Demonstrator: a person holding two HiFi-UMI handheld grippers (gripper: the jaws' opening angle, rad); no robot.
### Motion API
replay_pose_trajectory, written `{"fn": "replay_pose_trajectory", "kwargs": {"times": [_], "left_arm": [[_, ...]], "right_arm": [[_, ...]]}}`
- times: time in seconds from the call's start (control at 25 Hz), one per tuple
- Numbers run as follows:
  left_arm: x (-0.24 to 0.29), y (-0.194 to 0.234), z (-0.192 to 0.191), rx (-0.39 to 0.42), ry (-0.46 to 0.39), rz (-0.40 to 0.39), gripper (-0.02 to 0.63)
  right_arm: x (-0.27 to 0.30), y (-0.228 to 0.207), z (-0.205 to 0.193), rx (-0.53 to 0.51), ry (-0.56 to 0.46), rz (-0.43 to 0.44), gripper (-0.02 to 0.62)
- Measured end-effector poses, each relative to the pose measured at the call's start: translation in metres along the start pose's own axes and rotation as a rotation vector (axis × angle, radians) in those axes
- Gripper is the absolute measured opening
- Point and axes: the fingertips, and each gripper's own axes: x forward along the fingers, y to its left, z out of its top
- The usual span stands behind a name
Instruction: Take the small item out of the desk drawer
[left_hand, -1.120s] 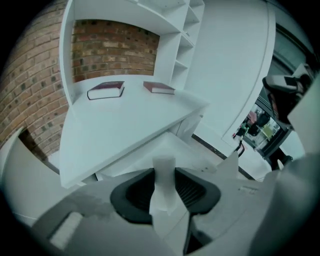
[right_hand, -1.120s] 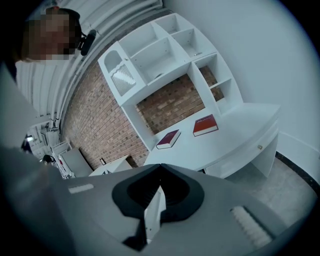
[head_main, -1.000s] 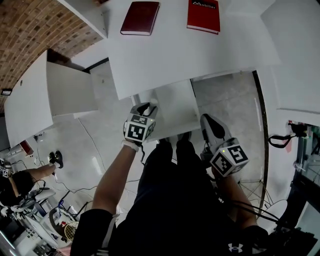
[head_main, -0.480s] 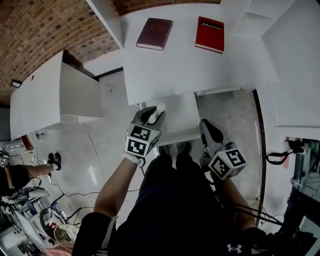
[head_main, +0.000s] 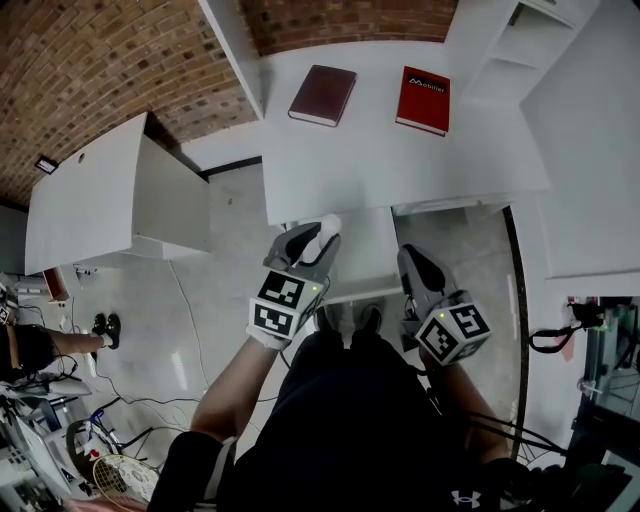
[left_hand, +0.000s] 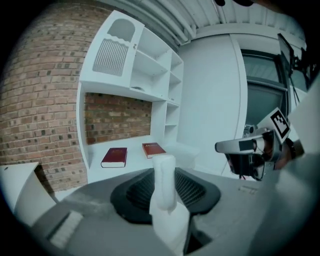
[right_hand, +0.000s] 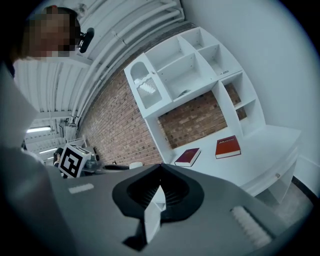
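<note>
item out of the drawer, pinched in the left gripper

left gripper (head_main: 316, 240) fingers clamp the small white item (head_main: 327, 227), its top poking past the fingertips and showing more clearly than a second ago. open drawer (head_main: 375, 262) lies below and just right of the fingers. right gripper (right_hand: 155, 202) fingers are together on nothing. judged: removal all but done.

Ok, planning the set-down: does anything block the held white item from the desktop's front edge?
Nothing visible. The left gripper holds the white item over the drawer; the maroon book and red book lie farther back.
</note>
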Motion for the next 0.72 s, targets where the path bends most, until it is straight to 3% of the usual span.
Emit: {"fn": "replay_pose_trajectory", "kwargs": {"times": [0.24,0.72], "left_arm": [[-0.025,-0.014,0.041,0.064,-0.103,0.008,0.138],[-0.062,-0.027,0.089,0.092,-0.241,0.041,0.138]], "right_arm": [[-0.004,0.013,0.018,-0.033,-0.042,0.019,0.003],[-0.009,0.037,0.058,-0.108,-0.125,0.059,0.003]]}}
